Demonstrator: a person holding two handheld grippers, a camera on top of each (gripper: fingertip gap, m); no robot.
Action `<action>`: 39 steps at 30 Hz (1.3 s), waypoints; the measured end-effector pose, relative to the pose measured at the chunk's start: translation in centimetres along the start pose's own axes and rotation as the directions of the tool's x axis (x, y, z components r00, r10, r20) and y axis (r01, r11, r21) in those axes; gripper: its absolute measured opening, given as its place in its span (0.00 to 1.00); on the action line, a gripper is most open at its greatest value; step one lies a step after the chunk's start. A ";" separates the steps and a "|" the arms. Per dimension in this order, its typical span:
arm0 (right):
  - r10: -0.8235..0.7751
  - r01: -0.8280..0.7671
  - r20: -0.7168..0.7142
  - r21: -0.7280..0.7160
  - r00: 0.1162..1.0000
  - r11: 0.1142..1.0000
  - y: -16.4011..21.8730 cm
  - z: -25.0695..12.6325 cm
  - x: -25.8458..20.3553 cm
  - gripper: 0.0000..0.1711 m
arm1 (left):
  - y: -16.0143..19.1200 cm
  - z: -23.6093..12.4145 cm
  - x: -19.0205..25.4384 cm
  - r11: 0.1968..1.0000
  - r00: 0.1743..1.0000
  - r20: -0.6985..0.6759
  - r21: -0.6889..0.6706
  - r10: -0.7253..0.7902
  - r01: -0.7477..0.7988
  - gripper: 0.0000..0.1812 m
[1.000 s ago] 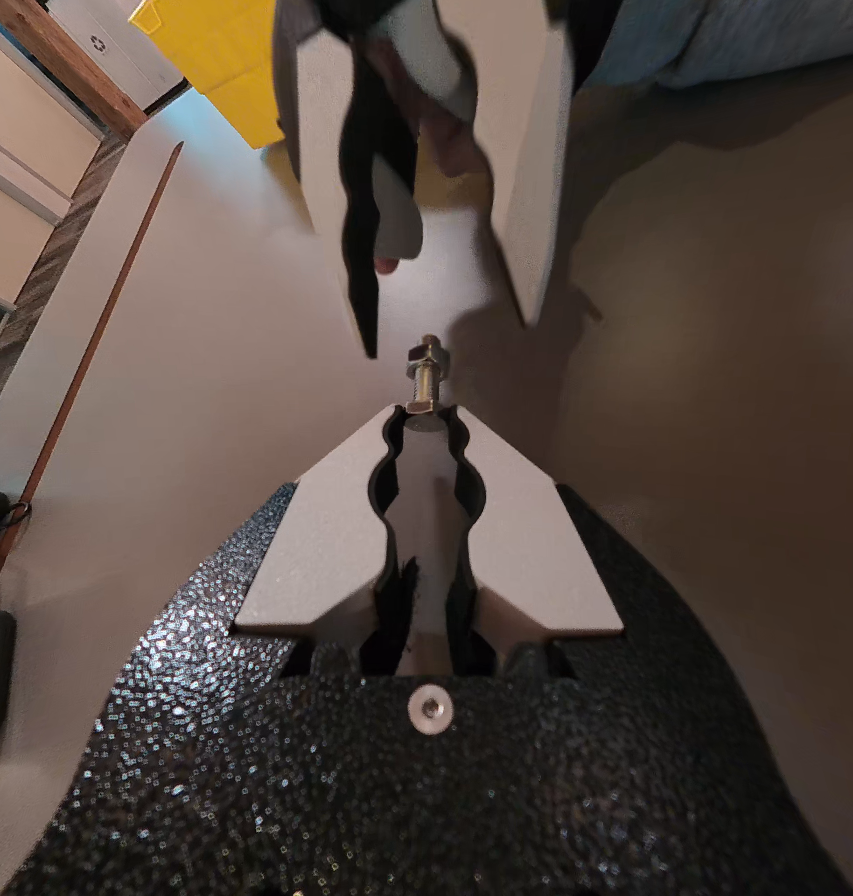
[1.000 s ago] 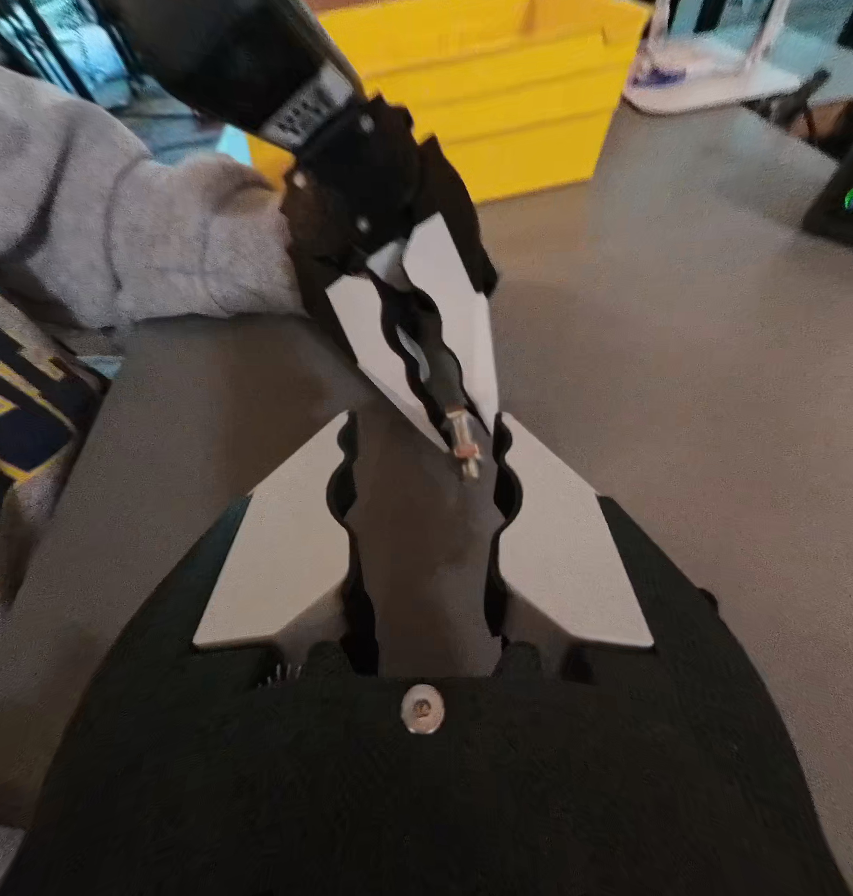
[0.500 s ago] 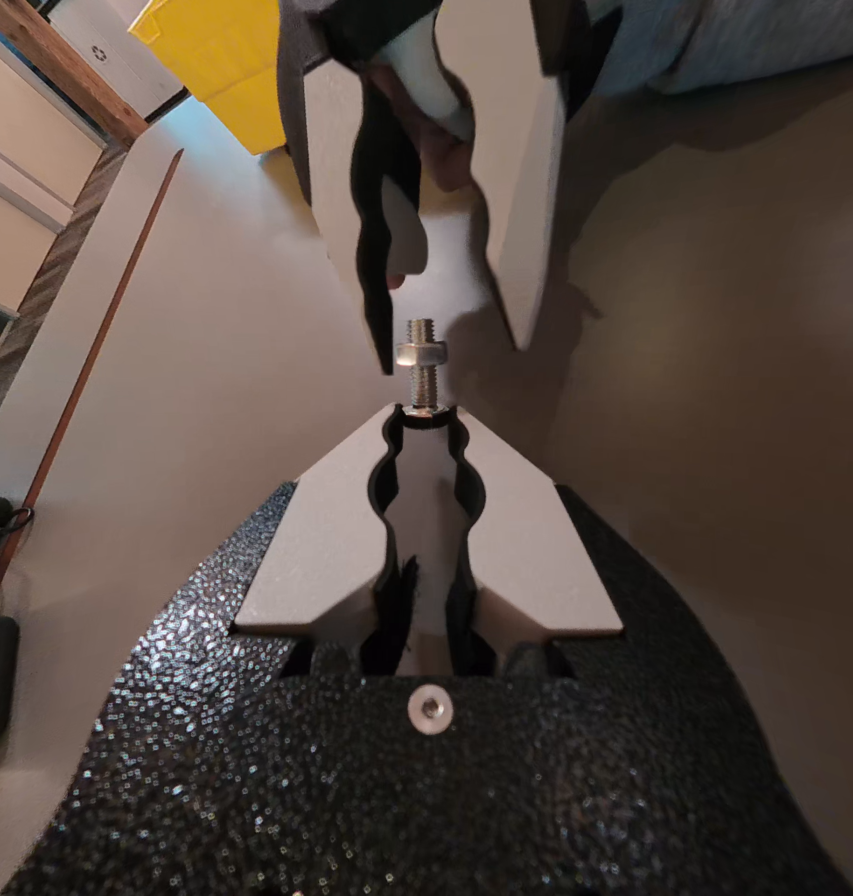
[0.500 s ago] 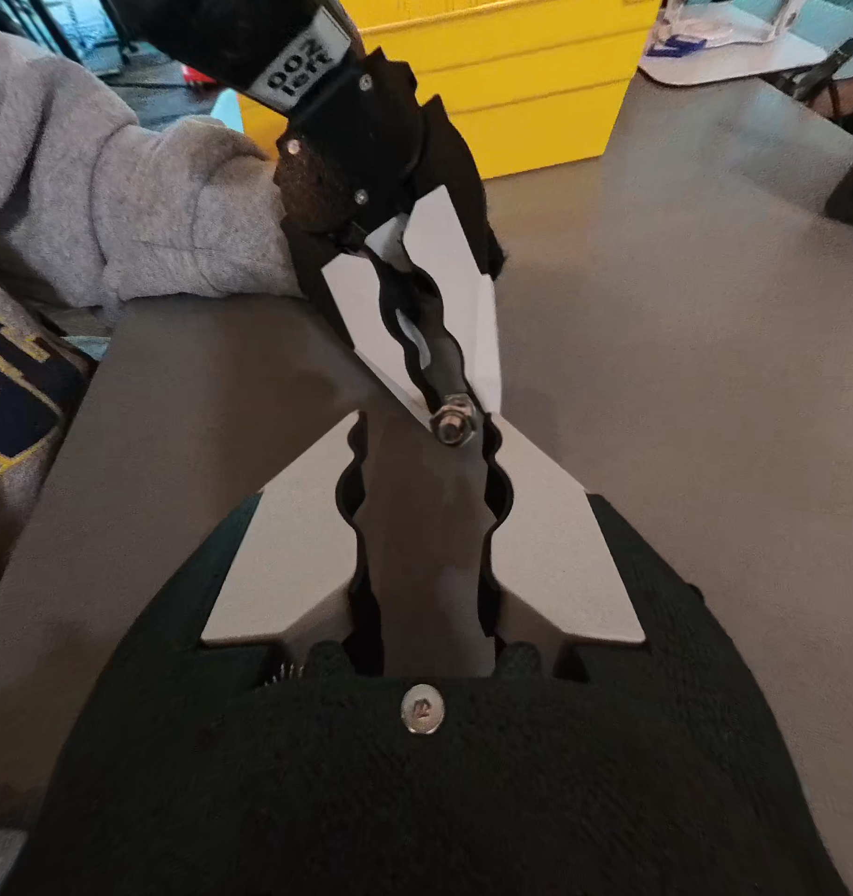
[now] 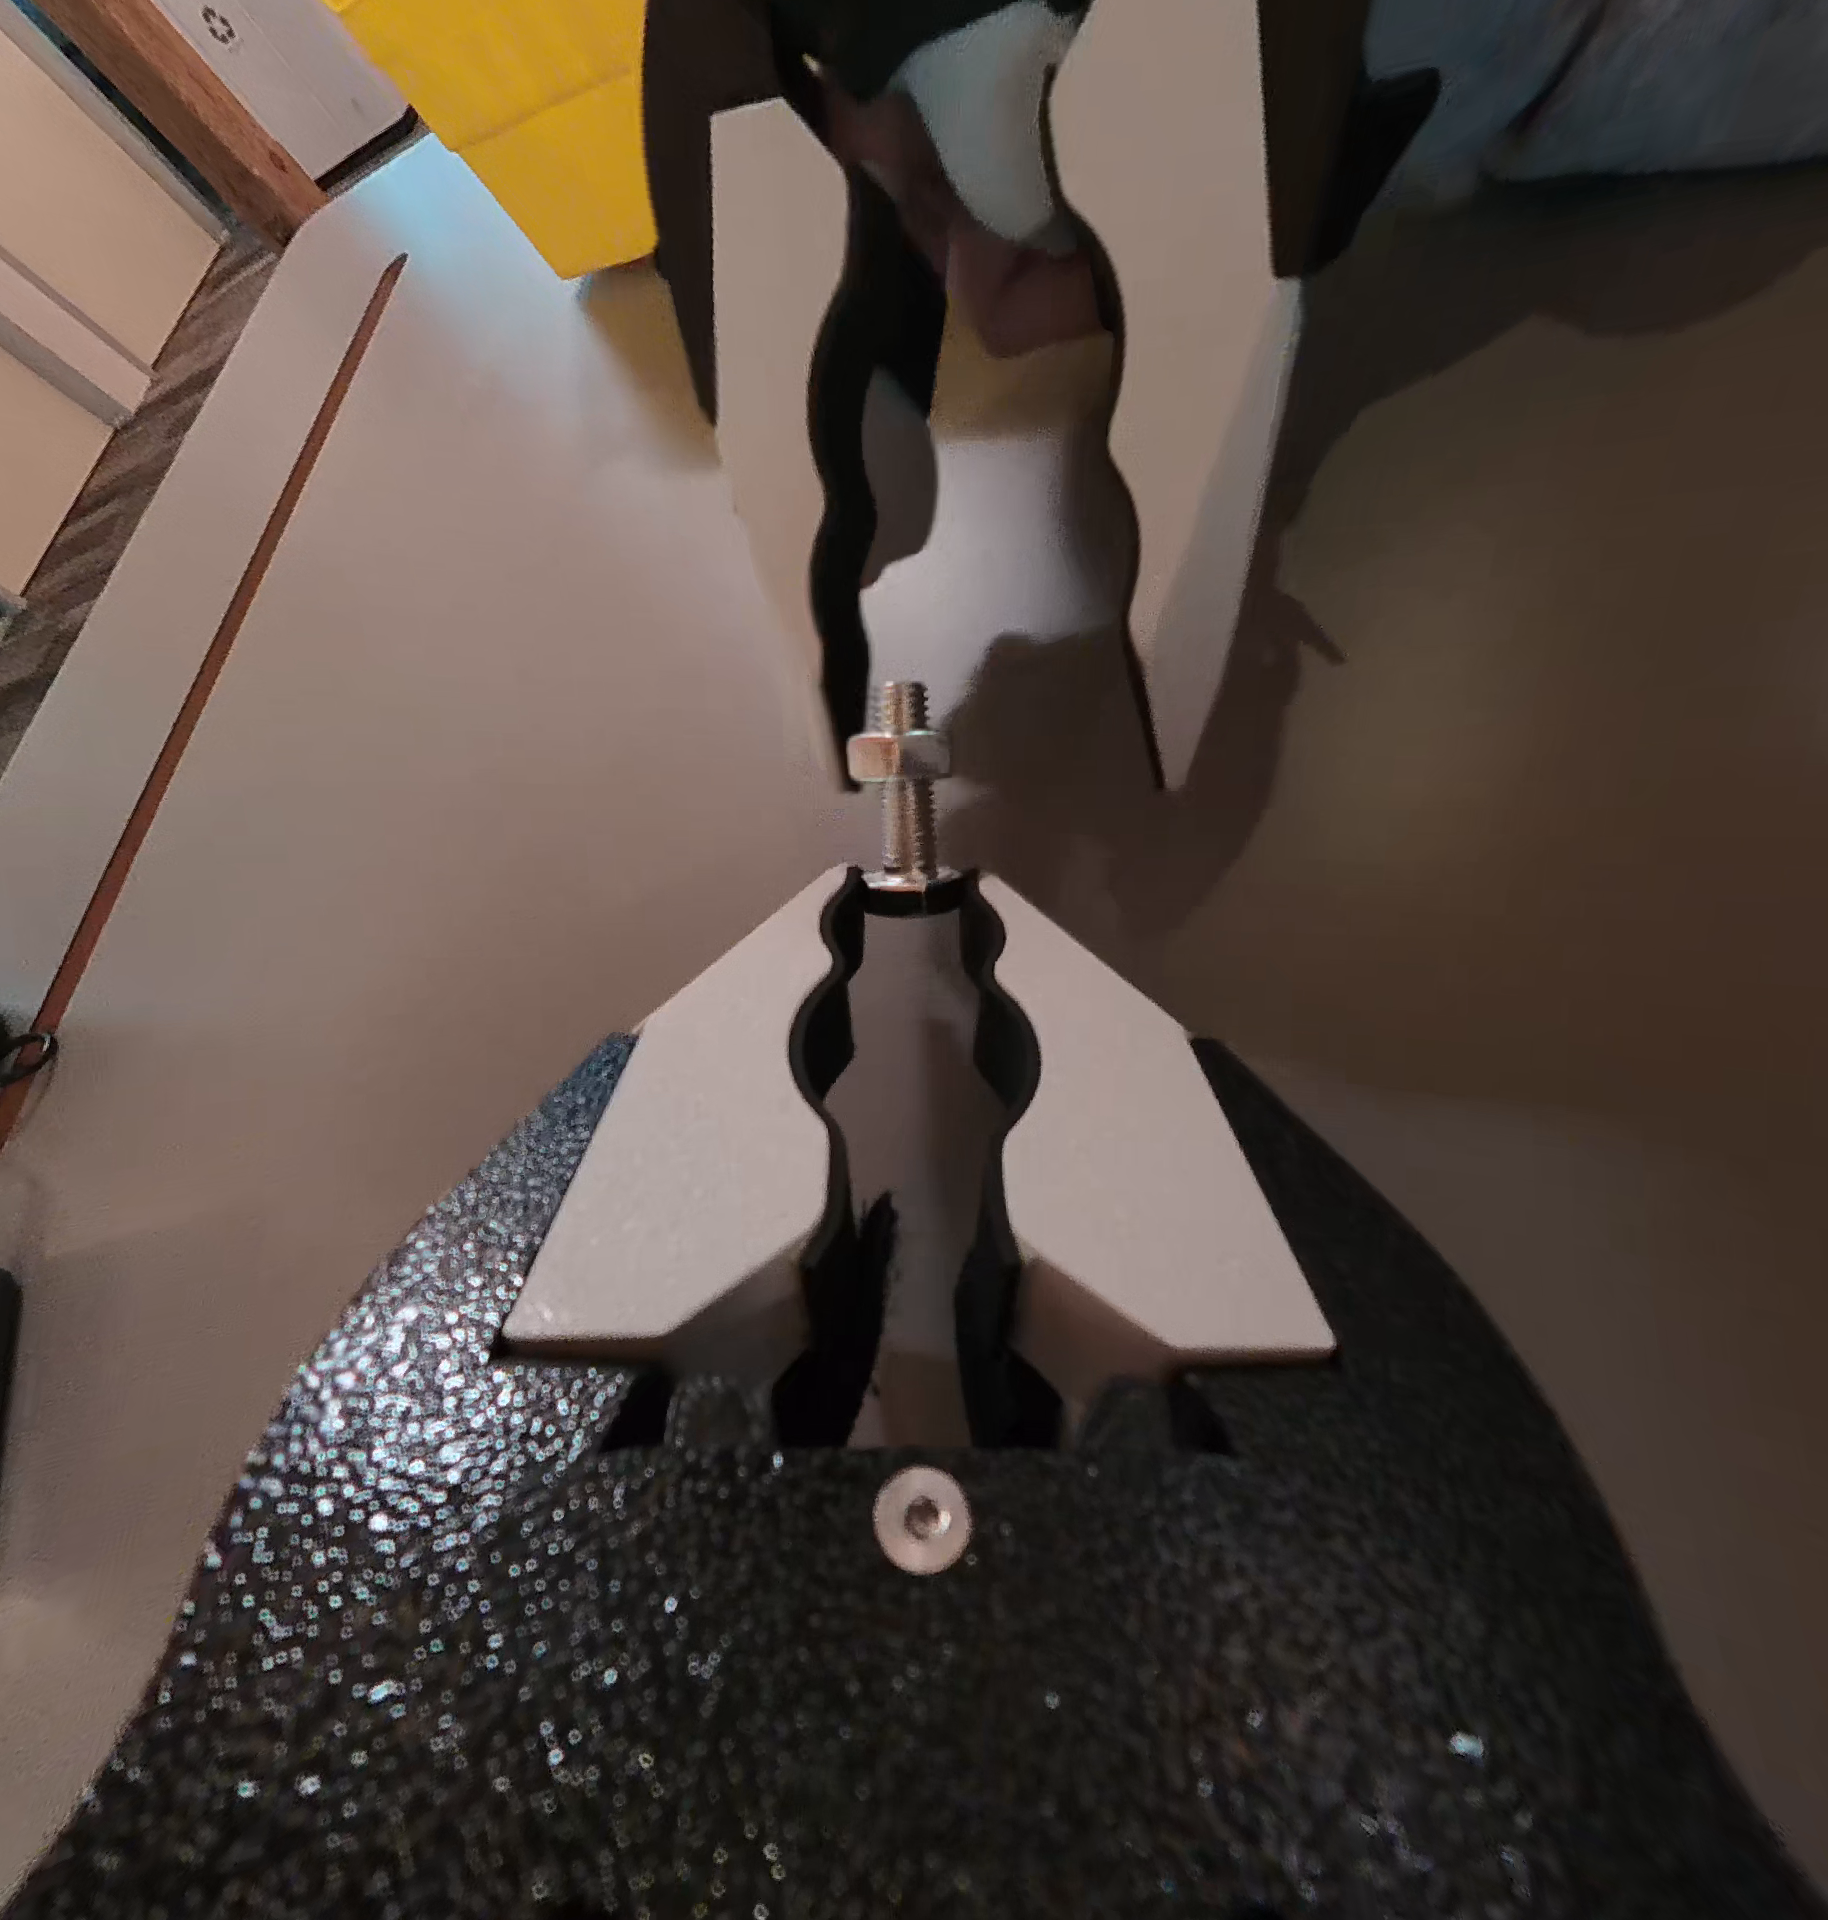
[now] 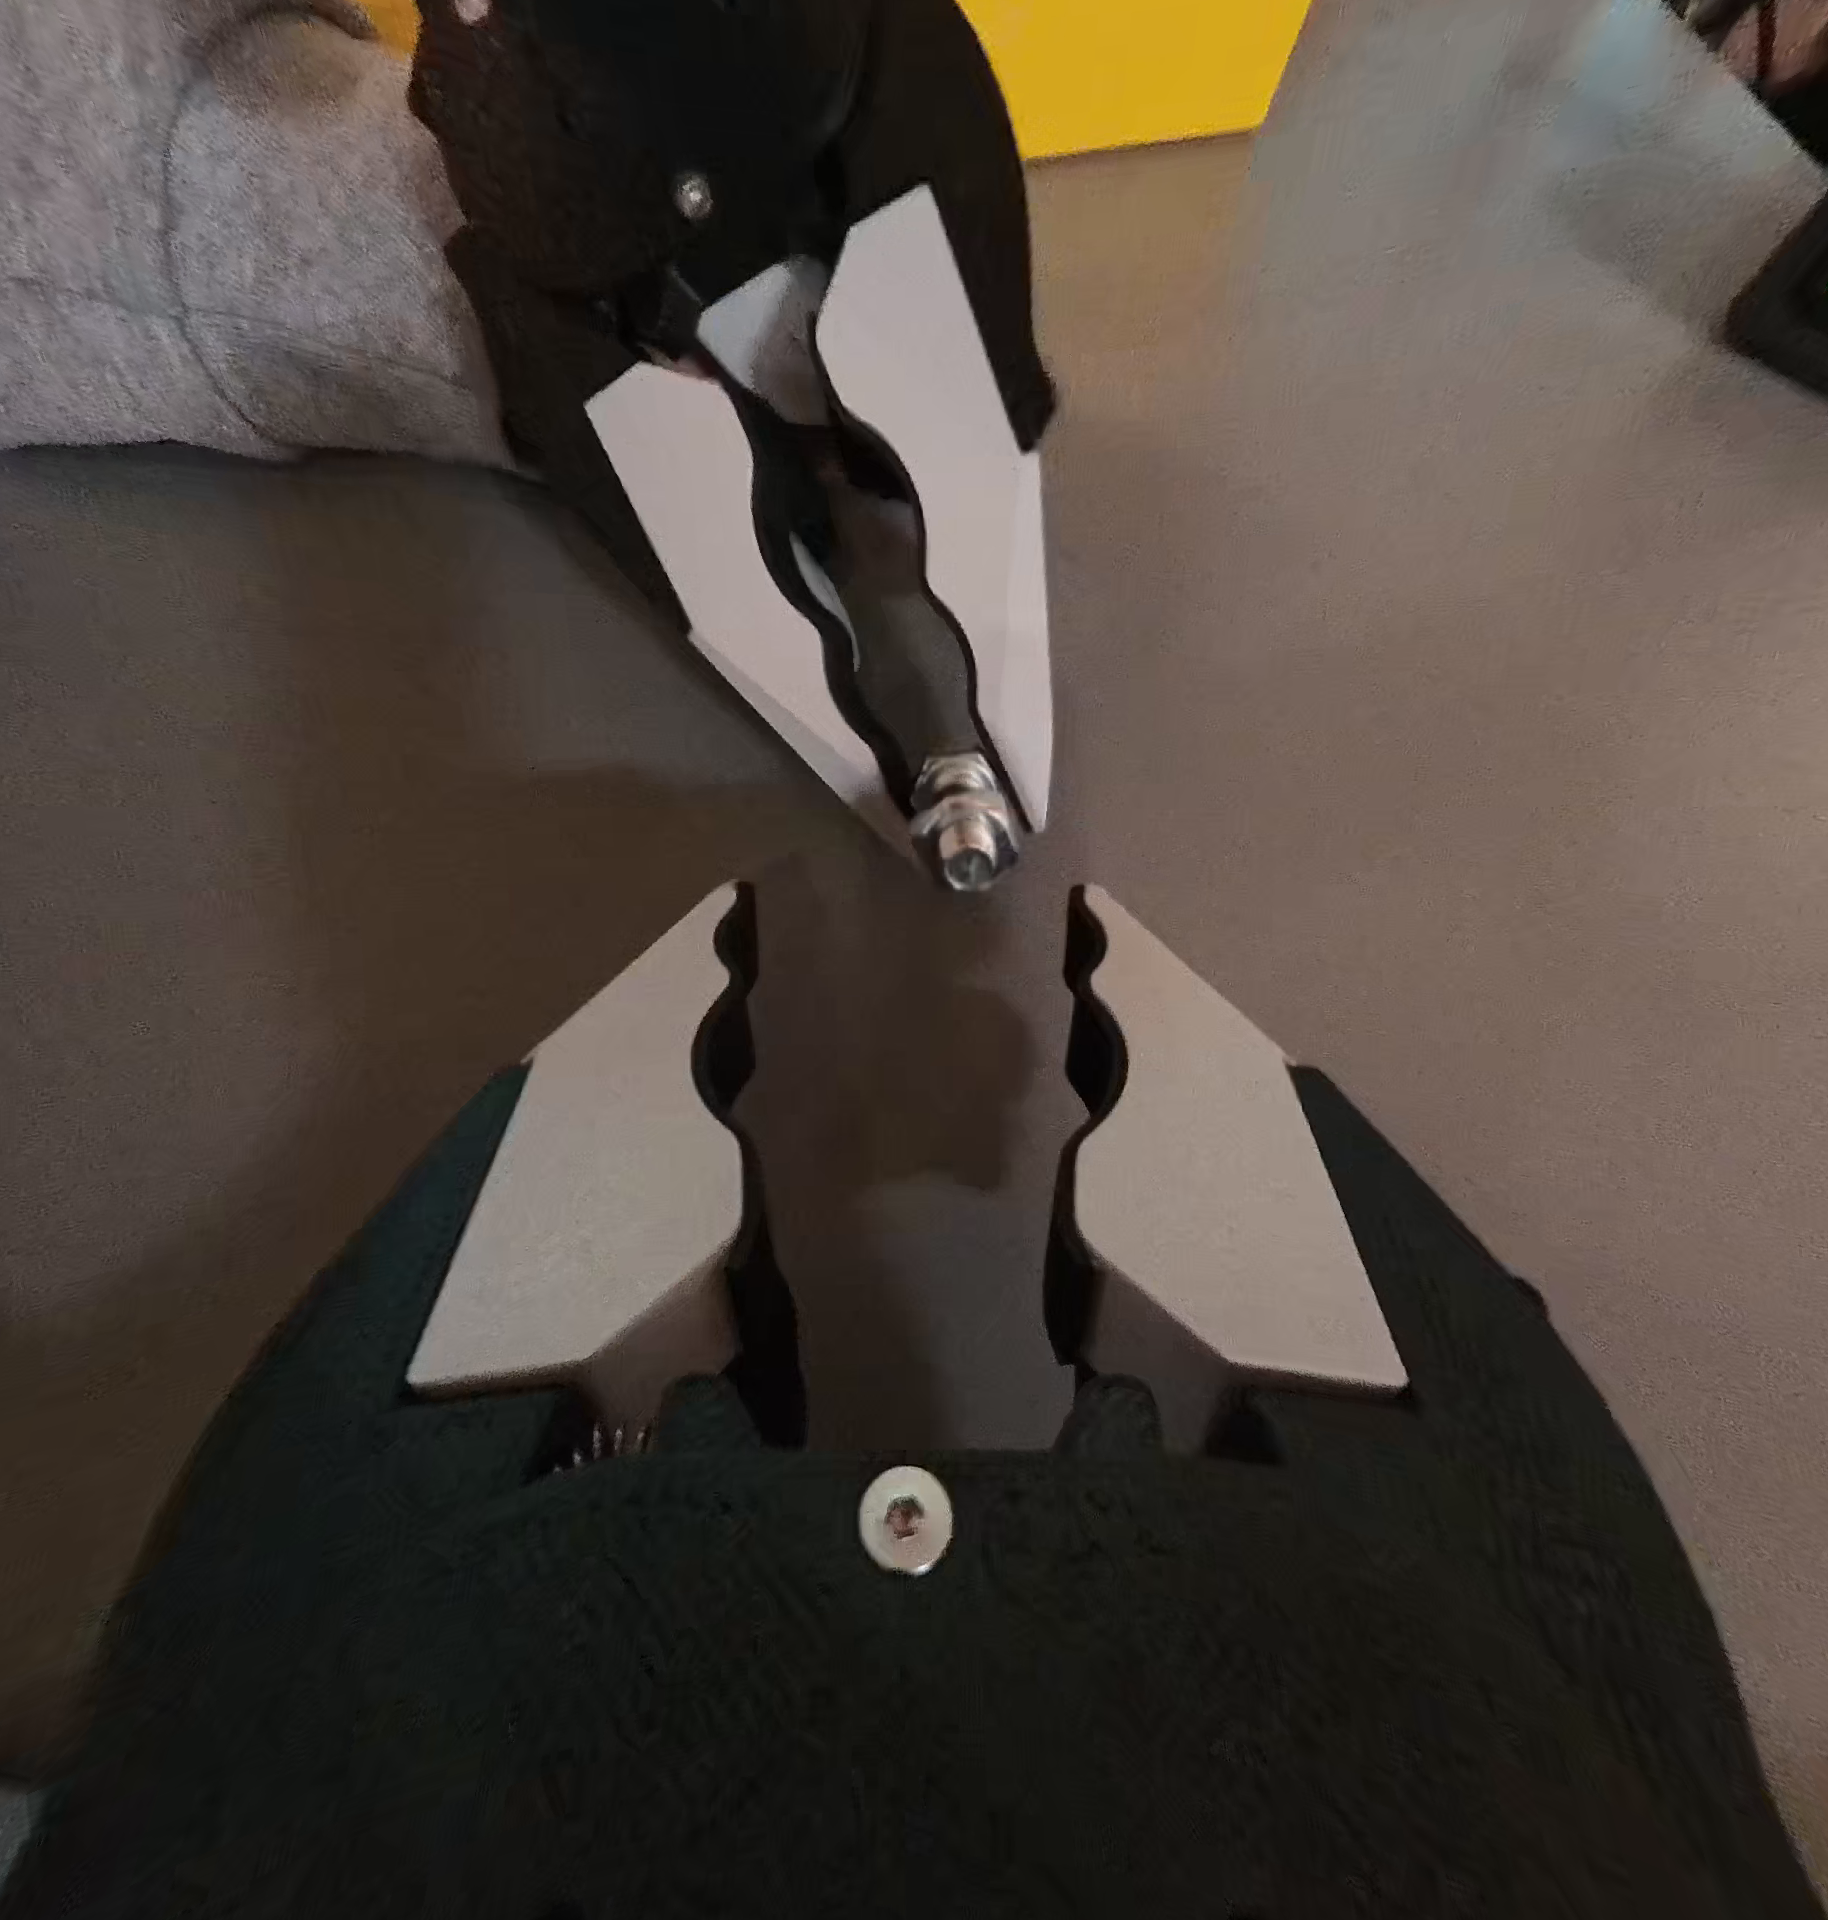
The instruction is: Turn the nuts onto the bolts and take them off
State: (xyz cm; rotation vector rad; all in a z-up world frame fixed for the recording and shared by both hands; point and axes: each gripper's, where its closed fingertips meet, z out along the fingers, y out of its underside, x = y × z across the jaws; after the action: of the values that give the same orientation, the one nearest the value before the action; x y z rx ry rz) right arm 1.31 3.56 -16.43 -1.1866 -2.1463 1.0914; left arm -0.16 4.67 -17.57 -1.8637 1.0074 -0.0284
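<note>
My left gripper (image 5: pixel 910 883) is shut on the head of a small steel bolt (image 5: pixel 908 831) whose threaded shaft points away from me. A hex nut (image 5: pixel 897 756) sits on the shaft near its tip. My right gripper (image 5: pixel 998 774) faces it from above, open, its left fingertip beside the nut. In the right wrist view my right gripper (image 6: pixel 910 899) is open and empty, just short of the bolt (image 6: pixel 967 842) and nut (image 6: pixel 960 826), which stick out of the left gripper (image 6: pixel 972 805).
A yellow bin (image 5: pixel 536 135) stands at the far end of the grey table (image 5: pixel 422 675), also showing in the right wrist view (image 6: pixel 1128 62). A grey sleeve (image 6: pixel 193 239) lies at the left. A black device (image 6: pixel 1814 291) sits at the right edge.
The right gripper has come closer to the bolt, its fingers now around the nut's level. The nut sits farther down the thread than a second ago. The left gripper keeps its hold.
</note>
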 end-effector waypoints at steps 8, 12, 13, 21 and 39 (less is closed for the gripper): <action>-0.149 0.145 0.027 0.105 0.989 0.984 -2.9 -0.2 -2.3 0.35 | 0.5 0.4 0.0 0.992 0.997 0.035 -0.107 0.070 -0.066 0.09; -0.164 0.169 -0.073 0.074 0.984 0.983 -3.0 -1.1 -0.9 0.34 | 0.4 0.3 0.0 0.993 0.998 0.036 -0.100 0.061 -0.057 0.09; -0.116 0.119 -0.070 0.039 0.991 0.992 -2.2 -1.2 -0.4 0.34 | 0.4 0.3 0.0 0.994 0.998 0.035 -0.099 0.057 -0.054 0.09; -0.082 0.082 -0.010 -0.023 0.997 0.996 -1.1 -0.1 -1.1 0.36 | 0.4 0.3 0.0 0.991 0.997 0.036 -0.113 0.070 -0.066 0.09; -0.228 0.224 0.016 0.140 0.973 0.965 -3.8 -0.6 -3.3 0.32 | 0.5 0.3 0.0 0.991 0.997 0.039 -0.120 0.067 -0.062 0.09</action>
State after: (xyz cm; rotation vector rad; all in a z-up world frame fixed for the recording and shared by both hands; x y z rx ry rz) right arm 1.56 -0.20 -13.02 -0.8444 -2.1300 1.1402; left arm -0.32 4.82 -18.07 -1.9299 1.0586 0.1119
